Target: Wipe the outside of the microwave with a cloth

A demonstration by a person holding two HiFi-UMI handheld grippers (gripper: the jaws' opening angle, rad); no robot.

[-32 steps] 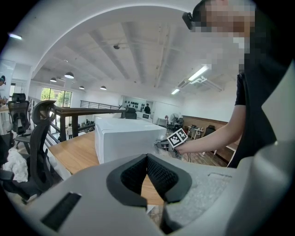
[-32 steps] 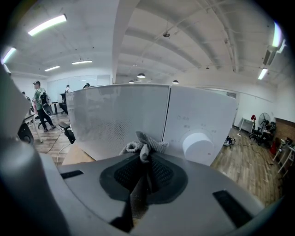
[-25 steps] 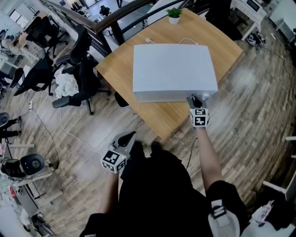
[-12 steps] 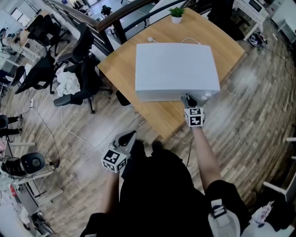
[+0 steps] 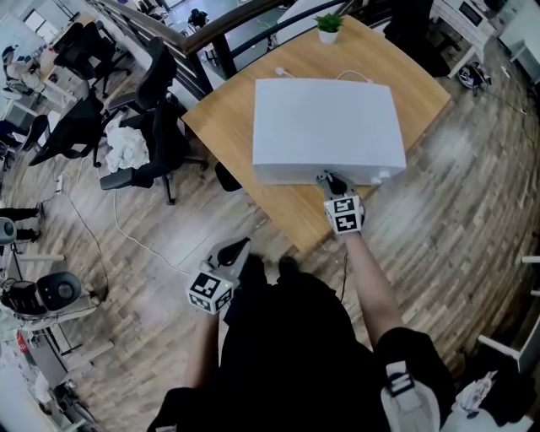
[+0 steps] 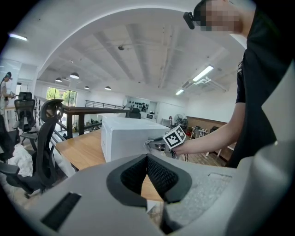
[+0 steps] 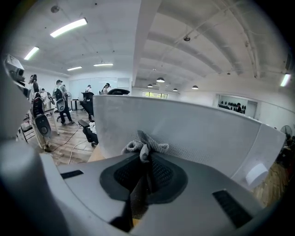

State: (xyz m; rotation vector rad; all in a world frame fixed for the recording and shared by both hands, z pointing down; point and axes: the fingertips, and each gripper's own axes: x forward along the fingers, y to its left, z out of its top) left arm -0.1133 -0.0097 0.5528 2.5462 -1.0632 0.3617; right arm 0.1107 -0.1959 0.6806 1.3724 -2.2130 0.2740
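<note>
The white microwave stands on a wooden table. My right gripper is shut on a grey cloth and holds it against the microwave's near face, left of that face's middle. In the left gripper view the microwave and the right gripper show from the side. My left gripper hangs low beside the person's body, away from the table, jaws shut with nothing between them.
A small potted plant sits on the table's far corner, and a white cable runs behind the microwave. Black office chairs, one with white cloth on it, stand left of the table. Wooden floor surrounds it.
My right gripper with the cloth has slid leftward along the microwave's near face. The left gripper has stayed where it was.
</note>
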